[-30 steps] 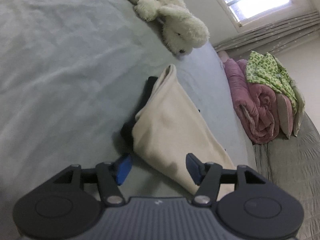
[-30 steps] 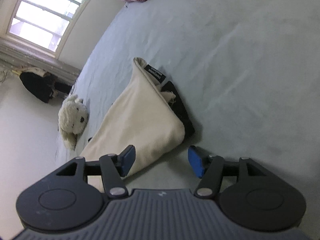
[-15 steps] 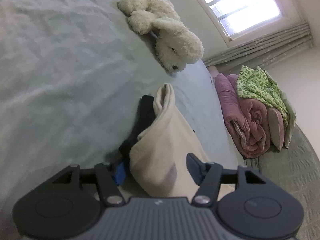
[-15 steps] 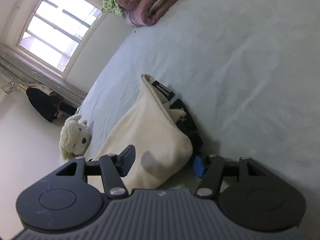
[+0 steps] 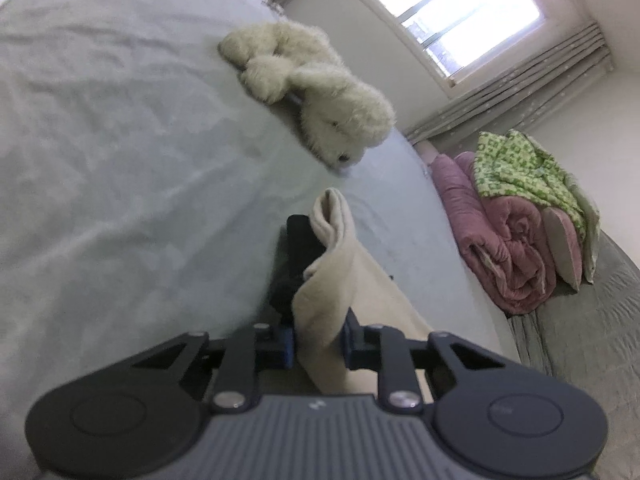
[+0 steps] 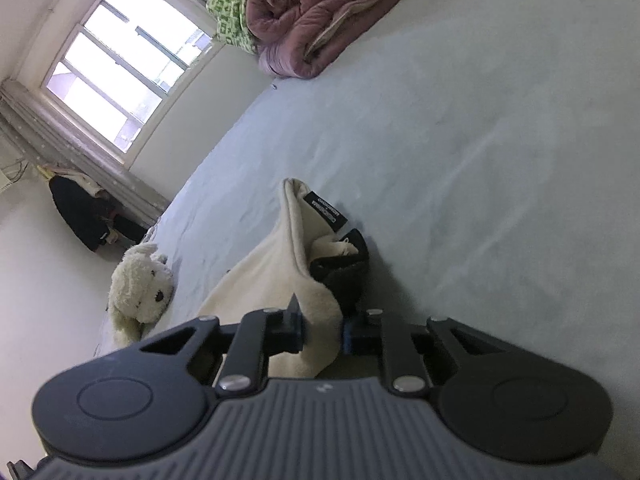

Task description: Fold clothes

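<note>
In the left wrist view, a corner of the cream fleece garment (image 5: 340,280) is clamped between the fingers of the left gripper (image 5: 318,340); its black lining (image 5: 298,248) is seen beside the fold. The garment is spread on the grey bed (image 5: 120,160), near the edge where a white plush dog (image 5: 320,96) lies. A rolled pink quilt (image 5: 504,240) (topped by a green patterned cloth (image 5: 524,168)) is stacked at the far corner.

In the right wrist view, another corner of the garment (image 6: 280,264) is gripped by the right gripper (image 6: 322,330), its fingers closed on the cloth. A black label (image 6: 326,212) is shown at the collar.
</note>
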Tool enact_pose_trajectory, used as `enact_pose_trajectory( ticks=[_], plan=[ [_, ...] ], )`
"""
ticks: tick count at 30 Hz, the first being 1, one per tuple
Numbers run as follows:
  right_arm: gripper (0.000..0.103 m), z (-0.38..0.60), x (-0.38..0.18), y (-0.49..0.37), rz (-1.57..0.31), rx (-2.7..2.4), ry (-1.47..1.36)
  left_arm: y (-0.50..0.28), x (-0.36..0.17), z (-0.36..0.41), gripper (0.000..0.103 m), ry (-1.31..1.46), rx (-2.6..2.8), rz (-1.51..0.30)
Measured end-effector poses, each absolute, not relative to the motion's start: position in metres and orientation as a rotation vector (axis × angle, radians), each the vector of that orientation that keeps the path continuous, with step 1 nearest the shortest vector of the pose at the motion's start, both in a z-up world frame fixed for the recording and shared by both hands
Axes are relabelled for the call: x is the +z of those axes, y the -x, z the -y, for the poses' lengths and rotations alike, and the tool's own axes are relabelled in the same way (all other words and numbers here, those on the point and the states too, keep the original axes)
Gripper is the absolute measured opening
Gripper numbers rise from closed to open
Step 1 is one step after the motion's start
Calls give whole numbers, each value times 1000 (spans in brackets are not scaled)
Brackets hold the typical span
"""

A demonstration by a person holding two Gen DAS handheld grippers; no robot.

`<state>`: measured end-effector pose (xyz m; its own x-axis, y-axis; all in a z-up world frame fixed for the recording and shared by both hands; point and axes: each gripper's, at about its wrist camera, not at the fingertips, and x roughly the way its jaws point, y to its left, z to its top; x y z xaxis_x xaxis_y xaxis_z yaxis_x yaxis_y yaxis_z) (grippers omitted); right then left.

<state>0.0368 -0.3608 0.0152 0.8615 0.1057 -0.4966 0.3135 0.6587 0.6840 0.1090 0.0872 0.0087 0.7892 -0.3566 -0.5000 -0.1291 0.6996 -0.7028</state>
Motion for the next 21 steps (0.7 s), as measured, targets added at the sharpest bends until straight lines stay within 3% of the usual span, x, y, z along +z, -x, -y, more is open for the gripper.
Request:
enact_pose_trajectory(
  ticks=[21],
  plan=[
    [18, 341, 32, 139, -581, -91, -805, 100, 41, -92, 21, 722, -160, -664]
  ],
)
